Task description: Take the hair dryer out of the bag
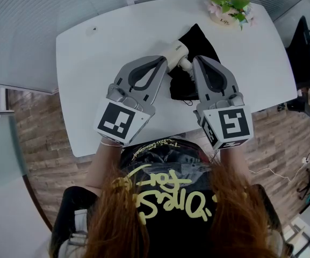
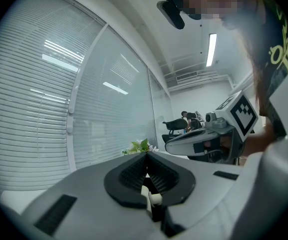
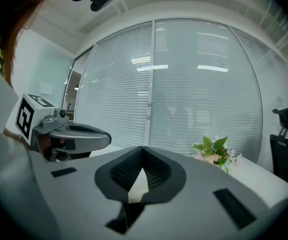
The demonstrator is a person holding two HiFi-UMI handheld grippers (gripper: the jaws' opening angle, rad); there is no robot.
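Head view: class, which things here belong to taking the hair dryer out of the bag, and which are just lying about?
Belong to the job: hair dryer; black bag; left tongs and right tongs, both shut.

Just lying about: potted flowers at the table's far edge; office chair beside the table.

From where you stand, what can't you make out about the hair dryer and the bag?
- Hair dryer: the head view shows only a pale end; the left gripper, right gripper and black bag hide the rest.
- Bag's opening: head view, covered by the grippers.
- Both gripper views: their own shut jaws block nearly all of dryer and bag.
- Flowerpot label: head view, too small.
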